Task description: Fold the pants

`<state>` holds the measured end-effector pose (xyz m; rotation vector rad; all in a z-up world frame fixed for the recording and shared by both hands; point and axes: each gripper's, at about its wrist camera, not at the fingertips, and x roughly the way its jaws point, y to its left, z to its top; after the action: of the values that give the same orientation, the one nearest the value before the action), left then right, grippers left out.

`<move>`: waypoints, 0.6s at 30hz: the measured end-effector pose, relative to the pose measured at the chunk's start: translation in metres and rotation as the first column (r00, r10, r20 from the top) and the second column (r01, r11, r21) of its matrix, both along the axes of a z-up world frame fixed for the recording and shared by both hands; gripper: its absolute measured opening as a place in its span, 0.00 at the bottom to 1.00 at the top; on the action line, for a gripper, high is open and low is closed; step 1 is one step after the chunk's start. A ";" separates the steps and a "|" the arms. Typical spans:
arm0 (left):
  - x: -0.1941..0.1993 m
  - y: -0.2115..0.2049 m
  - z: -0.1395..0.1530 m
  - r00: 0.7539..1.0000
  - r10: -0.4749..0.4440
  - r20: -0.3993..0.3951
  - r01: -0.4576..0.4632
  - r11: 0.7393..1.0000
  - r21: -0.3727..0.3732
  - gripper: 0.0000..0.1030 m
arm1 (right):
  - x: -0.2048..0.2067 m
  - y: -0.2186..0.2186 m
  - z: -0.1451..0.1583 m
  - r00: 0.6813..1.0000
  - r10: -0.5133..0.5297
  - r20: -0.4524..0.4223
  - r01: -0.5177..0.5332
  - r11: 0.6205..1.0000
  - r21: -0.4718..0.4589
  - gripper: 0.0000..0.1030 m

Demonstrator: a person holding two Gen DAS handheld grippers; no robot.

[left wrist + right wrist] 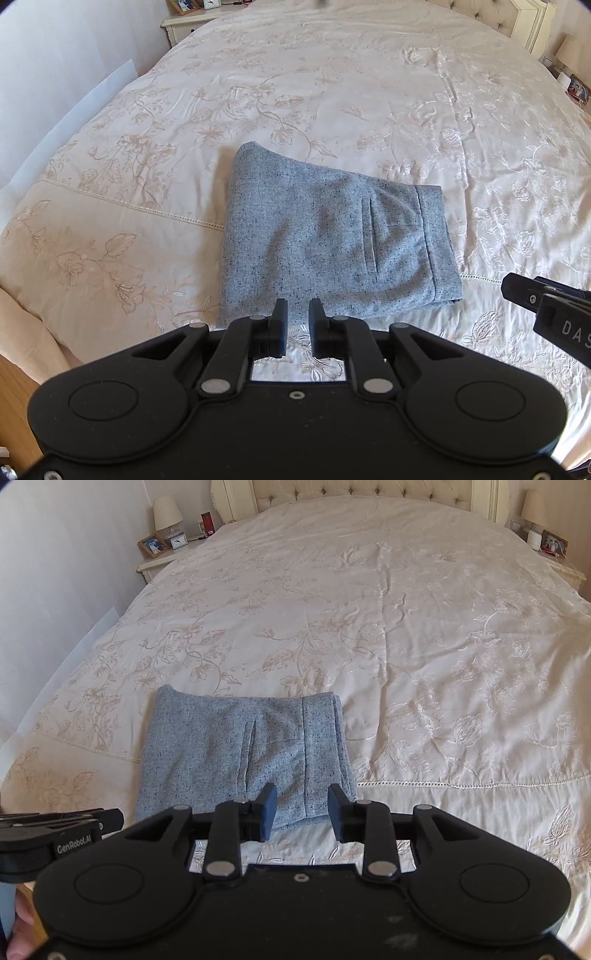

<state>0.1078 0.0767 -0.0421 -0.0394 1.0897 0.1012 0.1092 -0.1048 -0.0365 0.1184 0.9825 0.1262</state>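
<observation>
Left wrist view shows our left gripper (297, 326) with a small gap and holding nothing, just before the one folded pants (332, 236) on the bed (332, 92). Our right gripper (302, 814) is wider apart, empty too. Only its view shows two lamps (167, 513).

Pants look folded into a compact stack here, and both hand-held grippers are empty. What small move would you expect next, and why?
Probably a short retreat of both from the bed. The grey pants lie as a flat folded bundle on the bedspread, waistband at the right edge. The left hand-held gripper and the right hand-held gripper are open, holding nothing, just short of the near edge.
</observation>
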 end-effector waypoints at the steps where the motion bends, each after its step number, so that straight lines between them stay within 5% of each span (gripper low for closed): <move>1: -0.001 -0.001 0.001 1.000 0.003 0.001 -0.003 1.000 0.002 0.20 | -0.002 0.000 0.001 1.000 0.005 0.003 -0.005 1.000 0.001 0.32; 18: -0.012 -0.001 0.006 0.999 0.034 0.011 -0.034 0.999 0.004 0.20 | -0.021 0.004 0.013 0.997 0.057 0.045 -0.057 0.998 -0.006 0.32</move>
<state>0.0956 0.0752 -0.0365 -0.0548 1.0783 0.1339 0.0884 -0.1007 -0.0233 0.0832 0.9411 0.1782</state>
